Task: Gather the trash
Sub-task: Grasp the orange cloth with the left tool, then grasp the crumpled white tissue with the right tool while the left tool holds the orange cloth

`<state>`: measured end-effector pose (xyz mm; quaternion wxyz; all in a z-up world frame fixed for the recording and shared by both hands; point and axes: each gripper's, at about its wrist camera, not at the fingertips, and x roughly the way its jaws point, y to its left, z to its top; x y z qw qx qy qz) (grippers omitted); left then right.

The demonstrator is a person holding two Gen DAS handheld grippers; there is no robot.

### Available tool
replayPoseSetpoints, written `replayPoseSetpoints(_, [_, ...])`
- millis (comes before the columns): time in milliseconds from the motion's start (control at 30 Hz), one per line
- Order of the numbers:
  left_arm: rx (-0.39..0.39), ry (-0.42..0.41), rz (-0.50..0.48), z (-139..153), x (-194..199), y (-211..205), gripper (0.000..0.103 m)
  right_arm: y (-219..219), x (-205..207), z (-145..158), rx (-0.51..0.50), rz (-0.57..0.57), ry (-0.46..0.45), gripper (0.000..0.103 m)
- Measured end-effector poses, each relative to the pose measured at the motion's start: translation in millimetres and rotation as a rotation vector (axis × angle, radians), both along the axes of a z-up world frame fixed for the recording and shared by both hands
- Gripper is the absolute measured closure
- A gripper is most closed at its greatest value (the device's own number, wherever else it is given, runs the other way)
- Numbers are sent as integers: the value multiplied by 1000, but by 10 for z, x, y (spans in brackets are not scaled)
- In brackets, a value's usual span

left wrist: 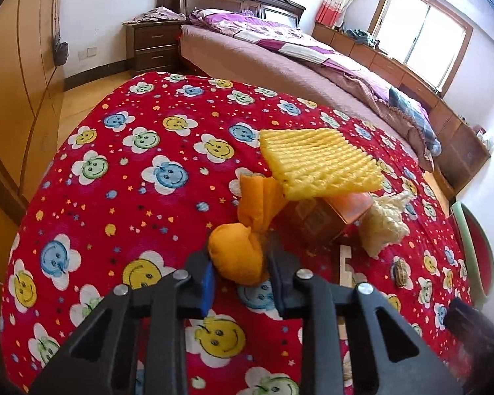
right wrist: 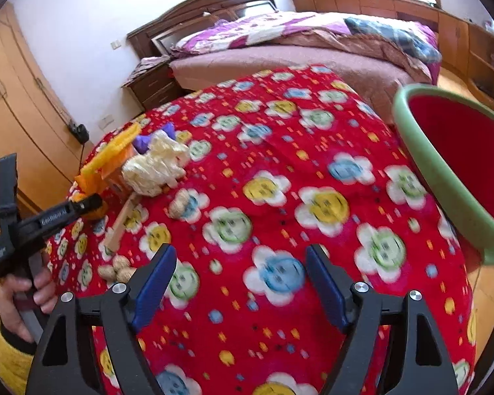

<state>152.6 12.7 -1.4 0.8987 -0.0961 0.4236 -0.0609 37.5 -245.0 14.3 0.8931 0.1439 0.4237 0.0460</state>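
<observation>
My left gripper [left wrist: 240,273] is shut on a crumpled orange wrapper [left wrist: 238,256] on the red smiley-flower cloth [left wrist: 131,171]. Beyond it lie a yellow foam net sheet [left wrist: 319,161], an orange box [left wrist: 326,214] and a cream foam net [left wrist: 382,223]. My right gripper [right wrist: 240,283] is open and empty above the cloth [right wrist: 280,197]. The right wrist view shows the left gripper [right wrist: 82,205] at the left, on the orange wrapper [right wrist: 94,212], beside the cream net [right wrist: 154,168]. A green-rimmed red bin [right wrist: 418,151] stands at the right edge.
Peanut shells [right wrist: 181,205] and more shells [right wrist: 117,268] lie on the cloth beside a wooden stick [right wrist: 123,222]. A shell [left wrist: 401,273] and the stick [left wrist: 344,263] show in the left wrist view. A bed [left wrist: 280,52], nightstand [left wrist: 153,44] and wardrobe [left wrist: 13,98] stand behind.
</observation>
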Motion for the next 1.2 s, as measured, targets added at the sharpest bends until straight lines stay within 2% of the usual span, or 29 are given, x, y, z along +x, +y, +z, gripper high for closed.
replayPoseSetpoints(233, [5, -33, 22, -20, -49, -16, 76, 276, 341, 64, -54, 51, -46, 21])
replayPoseSetpoints(333, [10, -43, 28, -36, -67, -22, 76, 423, 471, 47, -87, 94, -92, 19])
replayPoseSetpoints(400, [6, -46, 30, -38, -75, -24, 76, 527, 575, 22, -102, 123, -89, 13])
replayPoseSetpoints(633, [-51, -39, 41, -63, -65, 63, 76, 738, 973, -107, -62, 199, -31, 13])
replayPoseSetpoints(867, [-66, -33, 38, -72, -43, 68, 76, 747, 1135, -165, -45, 184, -26, 14])
replayPoseSetpoints(933, [-66, -34, 38, -72, -42, 67, 76, 748, 1156, -169, -49, 176, -26, 24])
replayPoseSetpoints(967, [-67, -34, 39, -72, -38, 67, 76, 745, 1162, -159, -50, 172, -32, 37])
replayPoseSetpoints(1000, [-68, -34, 40, -74, -34, 67, 76, 747, 1159, -157, -46, 174, -32, 56])
replayPoseSetpoints(1033, [-68, -33, 40, -73, -33, 60, 76, 745, 1160, -166, -44, 175, -26, 63])
replayPoseSetpoints(1200, [-64, -40, 42, -63, -38, 54, 77, 680, 1139, -174, -12, 165, -25, 74])
